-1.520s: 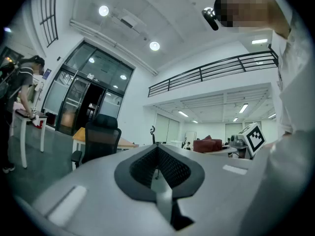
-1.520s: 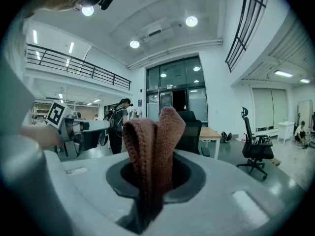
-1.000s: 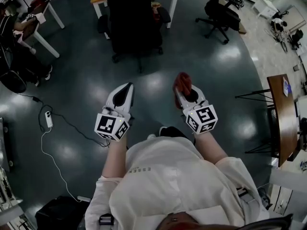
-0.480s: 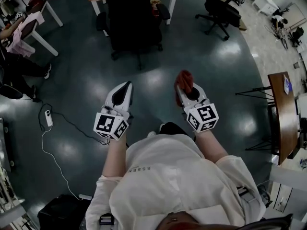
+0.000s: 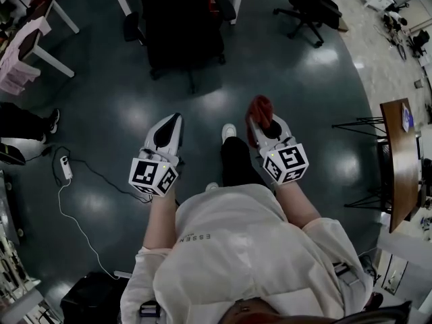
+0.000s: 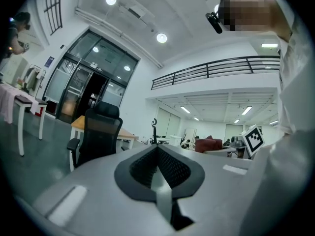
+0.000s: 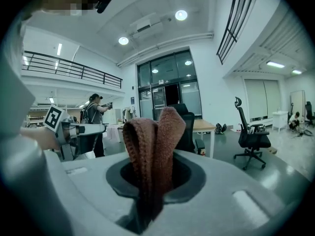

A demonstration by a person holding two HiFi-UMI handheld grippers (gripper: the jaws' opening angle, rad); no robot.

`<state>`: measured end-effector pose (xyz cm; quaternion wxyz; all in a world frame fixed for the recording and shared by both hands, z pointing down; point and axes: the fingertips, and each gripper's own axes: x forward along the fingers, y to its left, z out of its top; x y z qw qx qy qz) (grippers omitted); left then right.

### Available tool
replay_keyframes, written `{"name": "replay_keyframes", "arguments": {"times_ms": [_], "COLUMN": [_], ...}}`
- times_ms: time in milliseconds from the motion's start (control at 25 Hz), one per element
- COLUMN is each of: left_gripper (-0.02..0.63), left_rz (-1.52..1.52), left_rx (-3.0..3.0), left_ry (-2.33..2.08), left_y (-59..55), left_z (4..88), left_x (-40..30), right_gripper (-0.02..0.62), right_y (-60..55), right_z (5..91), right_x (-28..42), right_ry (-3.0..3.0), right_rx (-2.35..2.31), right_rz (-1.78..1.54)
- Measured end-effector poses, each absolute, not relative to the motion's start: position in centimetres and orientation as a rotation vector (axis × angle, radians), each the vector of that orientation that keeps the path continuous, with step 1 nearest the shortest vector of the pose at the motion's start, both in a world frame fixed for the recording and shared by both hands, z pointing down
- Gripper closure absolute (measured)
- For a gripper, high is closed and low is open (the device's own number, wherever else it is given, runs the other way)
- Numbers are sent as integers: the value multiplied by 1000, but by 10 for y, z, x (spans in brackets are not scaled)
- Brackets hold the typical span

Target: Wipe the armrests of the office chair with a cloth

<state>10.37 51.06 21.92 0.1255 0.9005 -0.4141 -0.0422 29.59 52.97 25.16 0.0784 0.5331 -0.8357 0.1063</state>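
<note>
floor (image 5: 115, 123): open, dark, bare between person and chair.
office chair (image 5: 179, 25): top centre, well apart from both grippers.
shirt (image 5: 229, 255): print read "essen".
left gripper (image 5: 171, 121): centre-left, jaws together, empty.
right gripper (image 5: 259, 124): centre-right, clamped the red cloth (image 5: 260, 108).

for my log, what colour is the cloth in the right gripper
The cloth is reddish brown; clearest in the right gripper view.

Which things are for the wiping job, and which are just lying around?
For the job: cloth, right gripper holding it, black chair ahead.
Just lying about: power strip, far chair, wooden table.
</note>
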Motion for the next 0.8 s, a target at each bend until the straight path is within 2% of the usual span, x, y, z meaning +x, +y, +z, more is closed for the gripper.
{"name": "replay_keyframes", "arguments": {"times_ms": [800], "left_gripper": [589], "left_rz": [21], "left_rx": [2499], "left_ry": [-1243], "left_y": [190], "left_z": [260], "left_x": [227], "right_gripper": [540], "right_y": [194], "right_z": [286], "right_x": [436], "right_ry": [-2455], "right_rx": [1472], "right_rz": [416]}}
